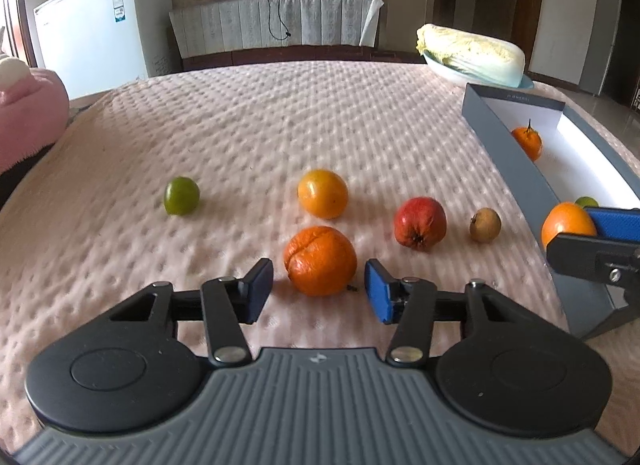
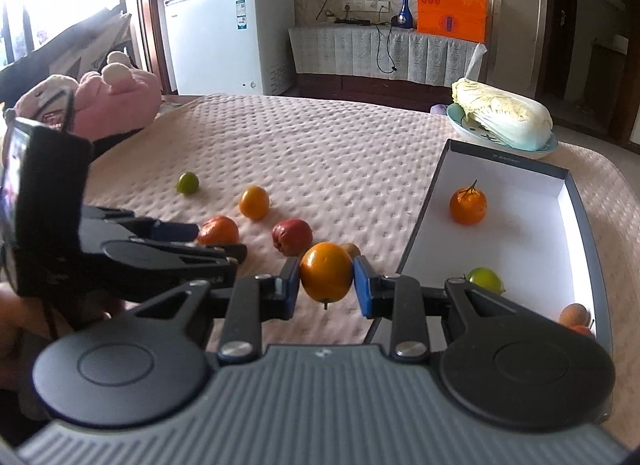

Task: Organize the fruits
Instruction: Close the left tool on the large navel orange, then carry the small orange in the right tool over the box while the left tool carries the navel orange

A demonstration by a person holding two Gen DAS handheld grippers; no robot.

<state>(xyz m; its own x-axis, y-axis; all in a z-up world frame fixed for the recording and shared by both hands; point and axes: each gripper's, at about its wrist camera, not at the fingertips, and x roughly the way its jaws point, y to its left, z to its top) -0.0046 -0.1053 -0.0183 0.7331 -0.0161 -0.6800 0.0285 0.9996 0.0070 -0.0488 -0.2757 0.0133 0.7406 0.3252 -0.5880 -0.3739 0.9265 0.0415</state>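
The wrinkled orange (image 1: 320,261) sits low and centre in my left wrist view, dead ahead of my left claw (image 1: 319,291), between its pads but touching neither; its crease runs roughly across the frame. My left claw is partly open and empty, so I judge it needs only a short push forward before closing. My right claw (image 2: 326,279) is clamped on a smooth orange (image 2: 326,277), lifted off the pink bedspread (image 2: 340,153), with the white-lined box (image 2: 520,233) just to its right, already holding several fruits.
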